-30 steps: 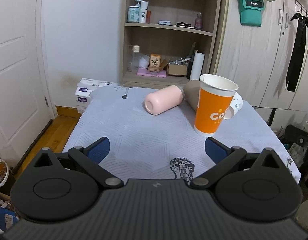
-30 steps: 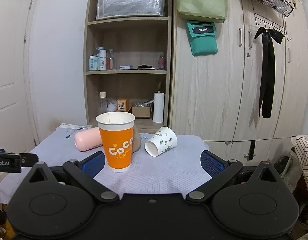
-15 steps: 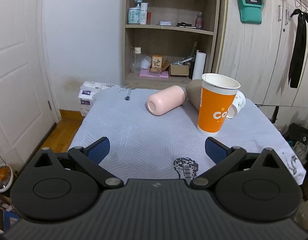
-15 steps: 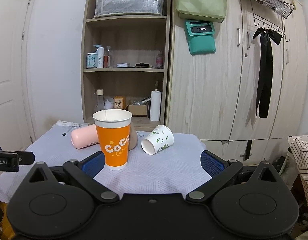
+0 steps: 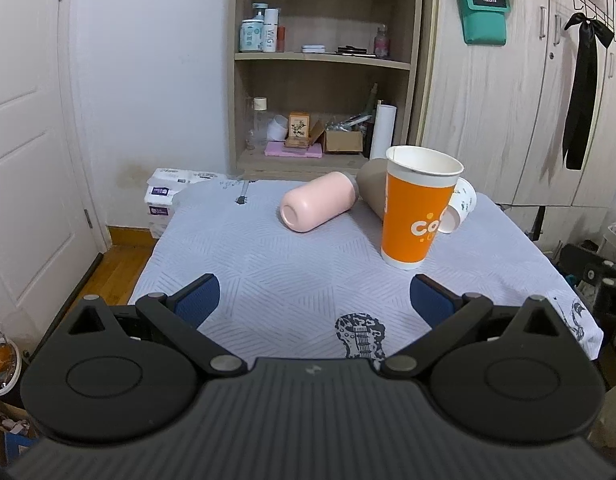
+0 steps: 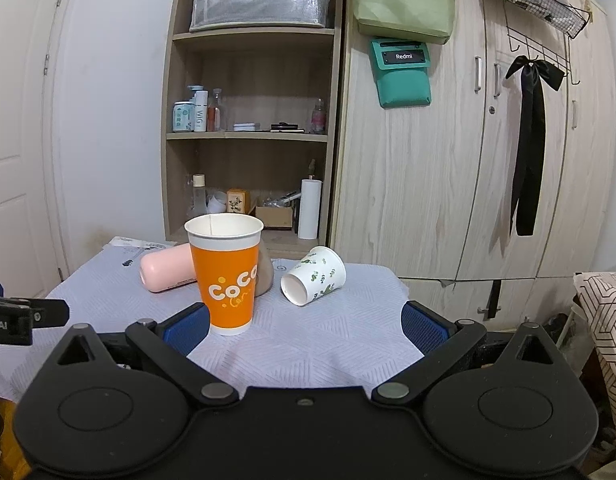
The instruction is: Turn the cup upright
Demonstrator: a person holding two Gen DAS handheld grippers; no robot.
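With my right claw and left claw both wide open and empty over the near edge of the grey-clothed table, the tall orange paper cup already stands, so I judge the next move is reaching far right to grip the small leaf-printed white paper cup lying on its side

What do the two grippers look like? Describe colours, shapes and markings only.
Both the left gripper and right gripper have matte black bodies, two round discs, angled black link arms with silver pivots, and blue textured pads. The left body is ribbed with a small logo.
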